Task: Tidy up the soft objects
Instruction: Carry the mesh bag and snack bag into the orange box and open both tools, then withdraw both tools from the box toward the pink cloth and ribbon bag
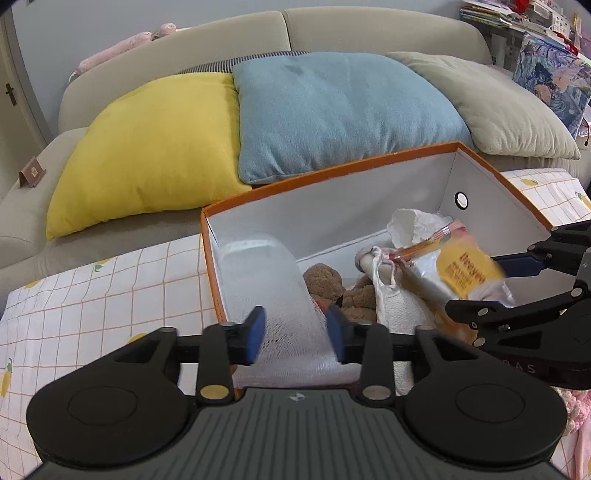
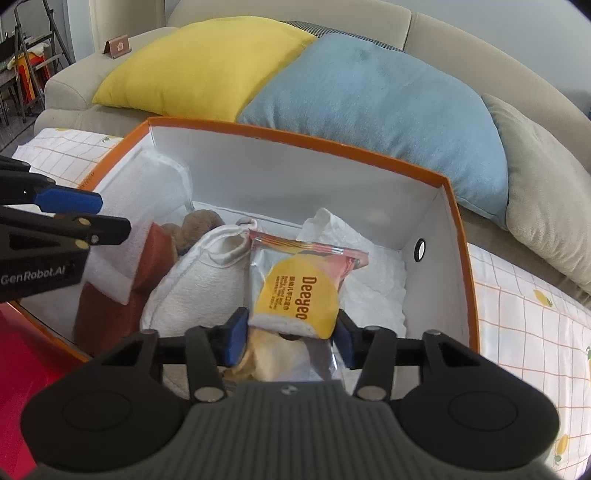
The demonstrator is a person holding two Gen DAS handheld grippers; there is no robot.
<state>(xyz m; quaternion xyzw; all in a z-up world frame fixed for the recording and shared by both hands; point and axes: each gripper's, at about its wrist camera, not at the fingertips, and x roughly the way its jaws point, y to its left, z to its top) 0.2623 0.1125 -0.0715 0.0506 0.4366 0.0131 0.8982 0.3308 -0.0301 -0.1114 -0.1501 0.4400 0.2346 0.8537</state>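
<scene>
An orange-rimmed white box [image 1: 332, 168] [image 2: 295, 136] stands on a checked cloth in front of the sofa. My left gripper [image 1: 295, 332] is shut on a white mesh foam sheet [image 1: 273, 284] that curves down into the box's left end; it also shows in the right wrist view [image 2: 122, 258]. My right gripper [image 2: 290, 338] is shut on a yellow and silver Deeyeo wipes pack [image 2: 301, 291] [image 1: 465, 269], held over the box's middle. Inside lie a brown plush toy [image 1: 325, 280] [image 2: 201, 221], a white towel bag [image 1: 391, 306] [image 2: 199, 280], and white crumpled paper [image 2: 369, 258].
Yellow [image 1: 147, 147], blue [image 1: 340, 110] and beige [image 1: 491, 103] cushions lean on the sofa behind the box. The checked cloth [image 1: 92, 306] [image 2: 524, 314] covers the surface on both sides. A red object [image 2: 26, 362] sits at the box's near left. Cluttered shelves [image 1: 535, 22] stand at the far right.
</scene>
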